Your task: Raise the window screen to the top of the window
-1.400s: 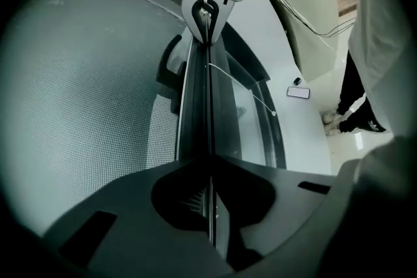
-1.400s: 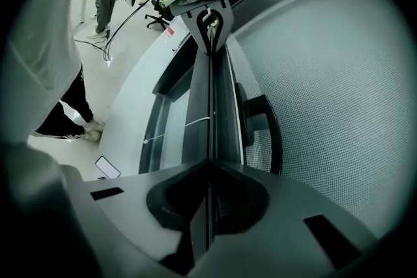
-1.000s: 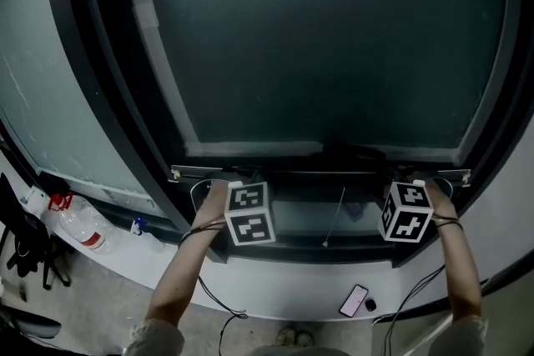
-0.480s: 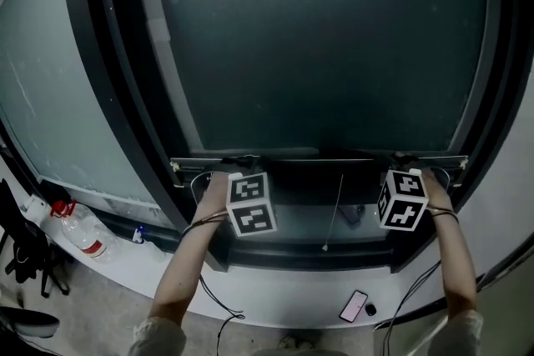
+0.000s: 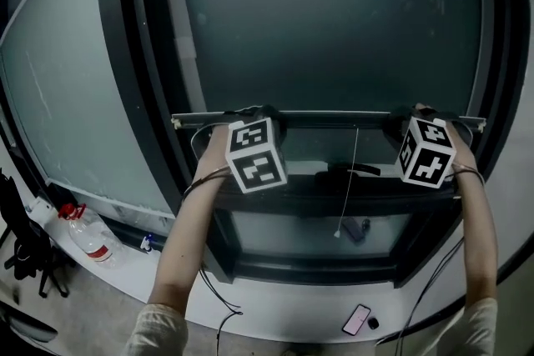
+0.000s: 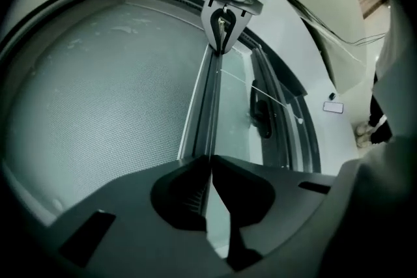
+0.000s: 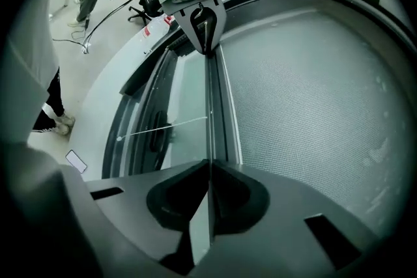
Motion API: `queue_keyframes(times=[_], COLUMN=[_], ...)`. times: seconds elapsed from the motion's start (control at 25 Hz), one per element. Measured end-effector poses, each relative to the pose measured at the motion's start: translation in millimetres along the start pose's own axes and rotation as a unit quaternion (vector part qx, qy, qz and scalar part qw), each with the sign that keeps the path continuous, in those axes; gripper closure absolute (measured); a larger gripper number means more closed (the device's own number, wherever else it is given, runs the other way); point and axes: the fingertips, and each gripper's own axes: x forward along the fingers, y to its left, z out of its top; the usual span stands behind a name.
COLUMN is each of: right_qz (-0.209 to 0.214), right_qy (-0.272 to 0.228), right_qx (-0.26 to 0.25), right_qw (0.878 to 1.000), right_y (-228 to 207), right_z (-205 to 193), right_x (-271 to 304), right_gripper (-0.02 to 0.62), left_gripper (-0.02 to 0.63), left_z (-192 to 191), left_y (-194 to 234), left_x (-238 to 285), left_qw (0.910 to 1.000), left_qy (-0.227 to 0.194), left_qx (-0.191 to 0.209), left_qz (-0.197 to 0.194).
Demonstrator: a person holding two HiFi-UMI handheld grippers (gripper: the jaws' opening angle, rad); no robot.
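1. Head view: my left gripper (image 5: 253, 114) and my right gripper (image 5: 415, 114) both reach up to the bottom bar (image 5: 334, 119) of the window screen (image 5: 334, 21), 1 near each end of it. The bar runs level across the window frame (image 5: 125, 71). The grey mesh stretches up from it and out of the top of the picture, and bare glass shows below it. A thin pull cord (image 5: 350, 179) hangs from the middle of the bar, between my 2 grippers. A dark window handle (image 5: 359, 170) sits just below the bar, near the cord. Down on the floor (image 5: 275, 321) lie a phone (image 5: 356, 318) and, well to the left, a clear bottle (image 5: 88, 233) with a red cap.

2. Left gripper view: my 2 jaws are pressed almost together, pinching the thin lip (image 6: 210, 140) of the bottom bar edge-on. The bar runs straight away from me to the right gripper, which bites the same bar at its far end. The mesh fills the left side of this view. The glass, the cord and the handle lie on the right.

3. Right gripper view: here too my 2 jaws are clamped on the bar's thin lip, with only that sliver between them. The mesh lies to the right, and the glass and cord to the left. The left gripper grips the far end.
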Motion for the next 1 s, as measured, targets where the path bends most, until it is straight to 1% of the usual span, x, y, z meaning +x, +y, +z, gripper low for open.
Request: queue_keyframes(times=[0.16,0.32,0.52,0.64,0.76,0.8,0.92,1.0], right_qz=[-0.037,-0.061,-0.088,-0.127,-0.166,-0.181,-0.224,-0.245], right_qy=[0.007,0.021,0.029,0.025,0.024,0.027,0.03,0.031], right_qx=[-0.008,-0.017,-0.022,-0.021,-0.014,-0.019,-0.03,-0.027], right_qw=[0.999,0.998,0.995,0.991,0.986,0.983,0.974,0.969], right_y=[-45,-81,-127,-160,-200,-214,-254,-275], right_z=[6,7,12,17,24,27,33,35], right_x=[-21,-36,-56,-73,-94,-100,-122,-136], right_gripper=[0.578,0.578,0.577,0.578,0.577,0.577,0.577,0.578], left_gripper=[0.588,0.588,0.588,0.586,0.588,0.588,0.588,0.588], left_z=[13,25,38,46,54,58,70,76], left_y=[46,82,127,161,201,216,255,276], left_x=[-21,-33,-51,-68,-87,-94,-114,-126], left_qw=[0.9987,0.9938,0.9891,0.9826,0.9778,0.9744,0.9603,0.955], left_qy=[0.003,0.005,0.004,0.003,0.009,0.016,0.045,0.049], left_qx=[0.02,0.038,0.05,0.058,0.059,0.066,0.095,0.1], left_qz=[0.047,0.104,0.138,0.176,0.201,0.214,0.258,0.275])
